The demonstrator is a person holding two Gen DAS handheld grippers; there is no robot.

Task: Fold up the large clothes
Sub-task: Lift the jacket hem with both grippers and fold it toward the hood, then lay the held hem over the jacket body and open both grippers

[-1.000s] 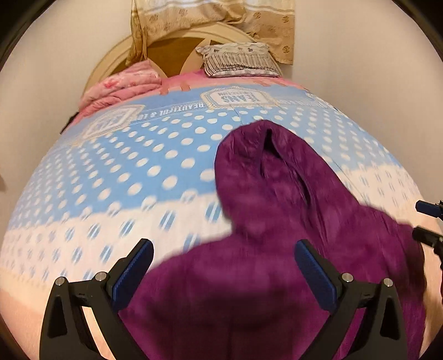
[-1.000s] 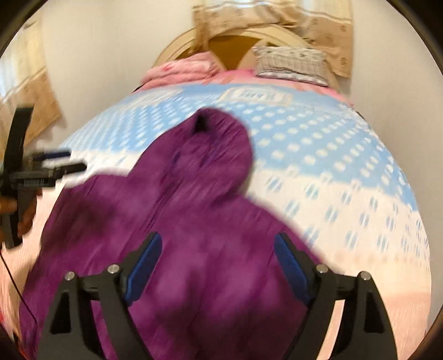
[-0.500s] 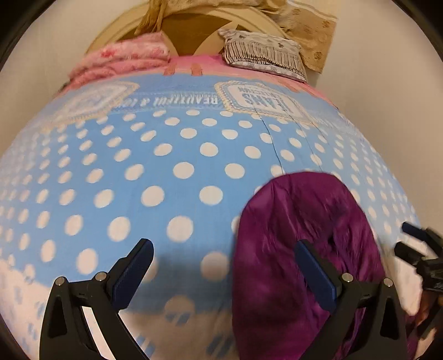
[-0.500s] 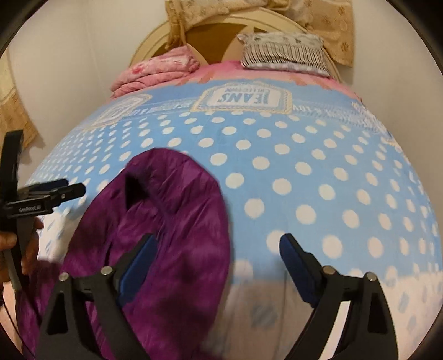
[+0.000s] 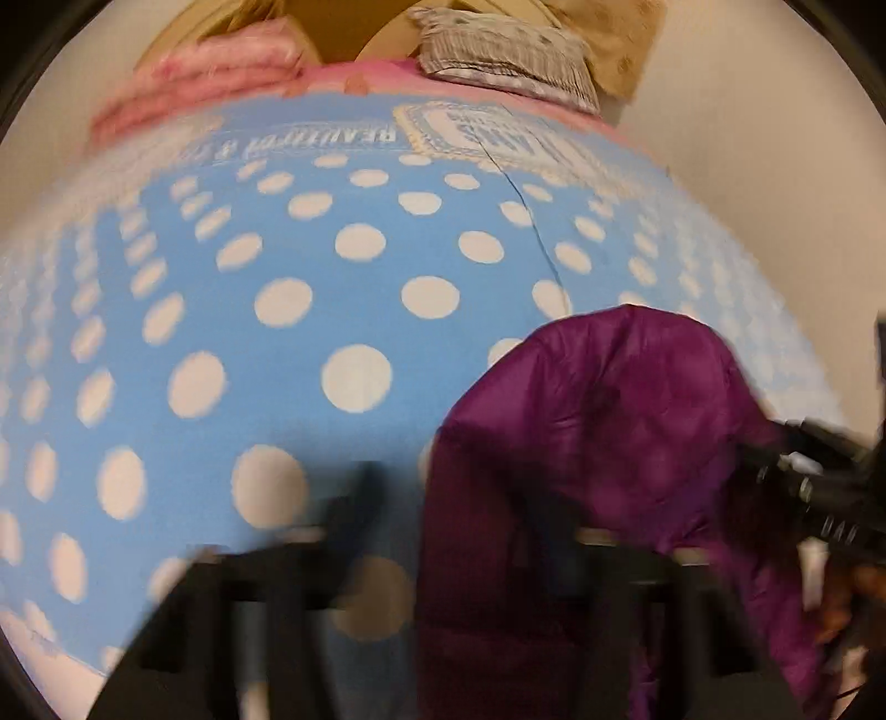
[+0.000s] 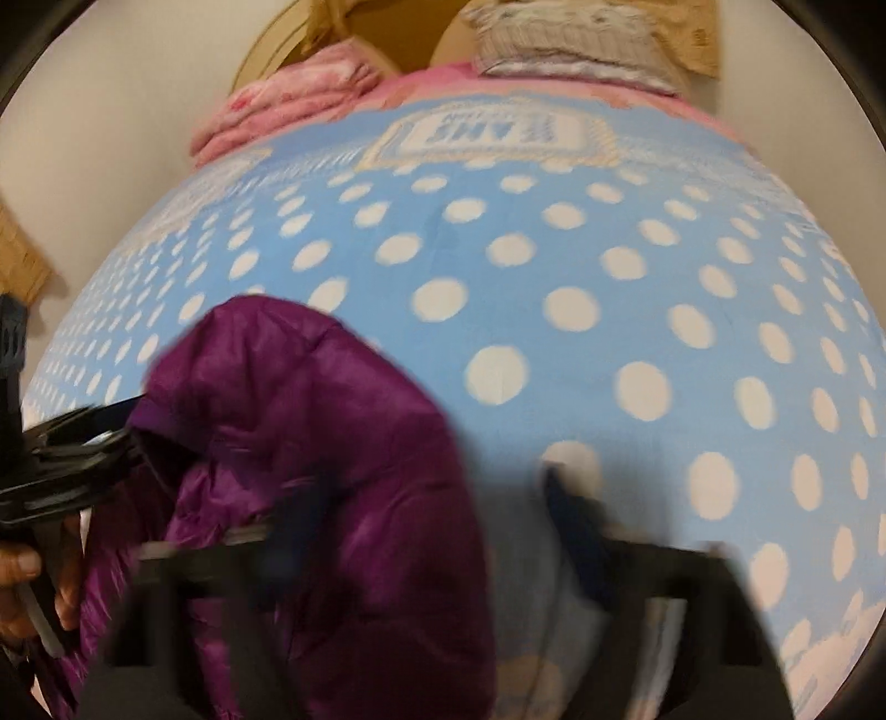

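The fingers (image 5: 354,498) of both grippers were too blurred to tell whether spread or pinching, while the purple jacket (image 6: 310,443) lay bunched and unfolded on the polka-dot bed (image 6: 554,249), so I judged the folding barely begun.

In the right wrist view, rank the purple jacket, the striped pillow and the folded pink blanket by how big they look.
1. purple jacket, by far the largest, though nearest the camera.
2 and 3. folded pink blanket and striped pillow look about alike; both are far off, blurred, and the pillow is cut by the frame edge, so unranked.
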